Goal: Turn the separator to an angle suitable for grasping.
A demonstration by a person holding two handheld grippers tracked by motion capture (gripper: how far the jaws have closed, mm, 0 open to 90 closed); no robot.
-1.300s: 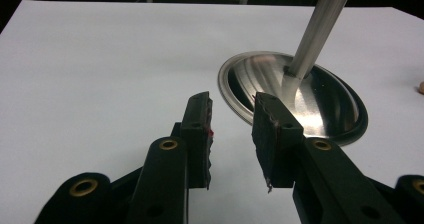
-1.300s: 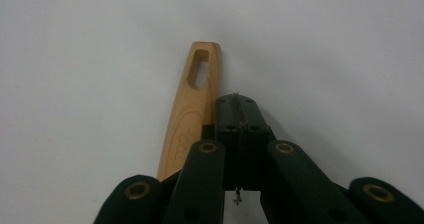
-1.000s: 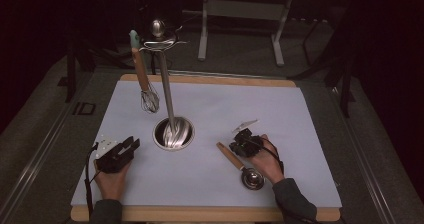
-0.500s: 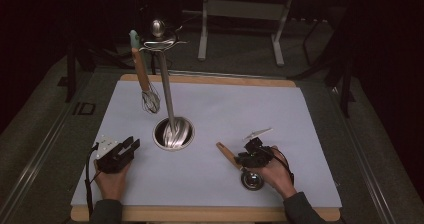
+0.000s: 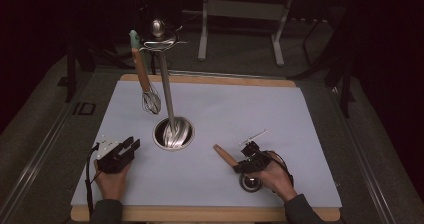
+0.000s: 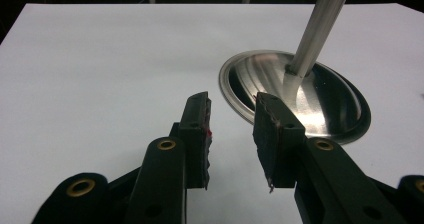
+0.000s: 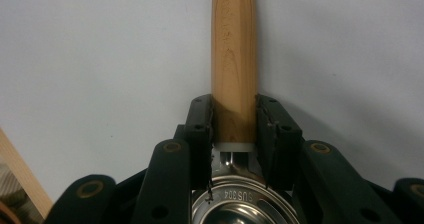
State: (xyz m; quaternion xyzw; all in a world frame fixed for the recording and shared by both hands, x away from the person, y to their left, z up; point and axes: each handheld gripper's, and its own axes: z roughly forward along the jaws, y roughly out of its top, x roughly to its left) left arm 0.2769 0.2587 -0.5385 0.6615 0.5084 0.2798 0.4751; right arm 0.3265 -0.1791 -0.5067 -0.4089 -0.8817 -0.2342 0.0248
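A small steel ladle with a wooden handle point(image 5: 224, 155) lies flat on the white mat at the near right. My right gripper point(image 5: 241, 165) is lowered over its neck. In the right gripper view the handle point(image 7: 234, 44) runs straight up between the pads point(image 7: 200, 126), and the steel bowl point(image 7: 245, 206) sits below them. The jaws have just been opening and lie close along both sides of the handle, with no squeeze to be seen. My left gripper point(image 5: 131, 145) rests on the mat at the near left, open and with nothing in it point(image 6: 232, 116).
A steel utensil stand has its round base point(image 5: 173, 134) at the mat's middle and a tall pole point(image 5: 166, 84). A whisk point(image 5: 150, 101) hangs from its top. The base point(image 6: 310, 99) lies just beyond my left jaws. The wooden board's edge point(image 5: 200, 214) runs along the near side.
My right hand has come nearer and slightly left, from beside the ladle to over its neck, and its jaws stand wider. The left hand has stayed put.
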